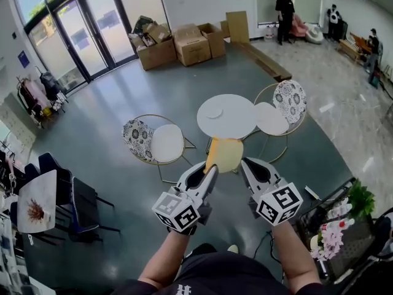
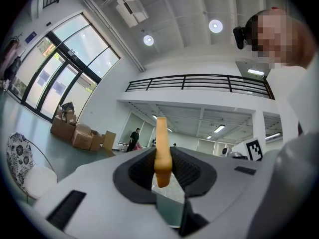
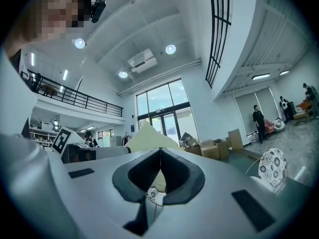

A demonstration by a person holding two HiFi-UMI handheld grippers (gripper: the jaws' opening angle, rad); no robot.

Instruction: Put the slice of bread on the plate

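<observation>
Head view: left hand-held gripper (image 1: 211, 169) clamps bread slice (image 1: 225, 155); right hand-held gripper (image 1: 245, 163) closed; white table (image 1: 236, 120) beyond.

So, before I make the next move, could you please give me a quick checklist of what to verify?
1. Grip on the slice of bread: ok. The left gripper has its jaws clamped on it.
2. Plate ready: ok. It sits on the round table with nothing showing on it.
3. Bread over the plate: not ok. In the head view it shows short of the plate, by the table's near edge.
4. Right gripper free: ok. Its jaws are together with nothing between them.
5. Right gripper clear of the bread's edge: cannot tell.
</observation>
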